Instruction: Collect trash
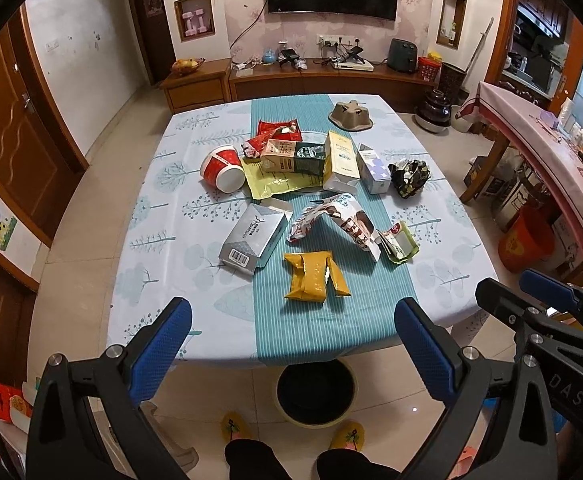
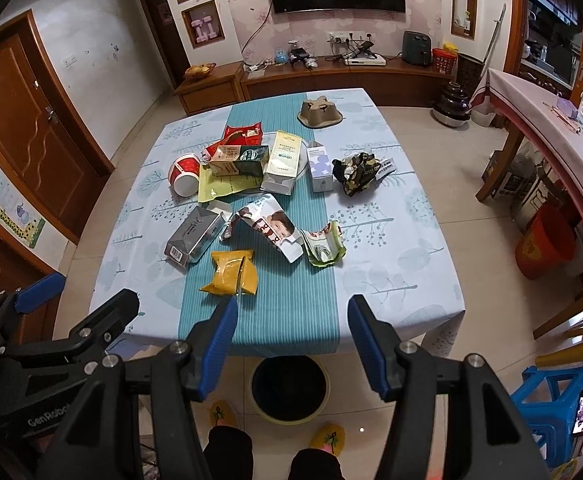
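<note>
Trash lies scattered on the table: a yellow packet nearest me, a silver box, a white snack wrapper, a green-edged wrapper, a red paper cup, cartons and a crumpled dark wrapper. A black bin stands on the floor under the near table edge. My left gripper is open and empty above that edge. My right gripper is open and empty beside it.
A brown cardboard tray sits at the table's far end. A second table with a red bucket under it stands to the right. A blue stool is at the near right. The person's slippers are by the bin.
</note>
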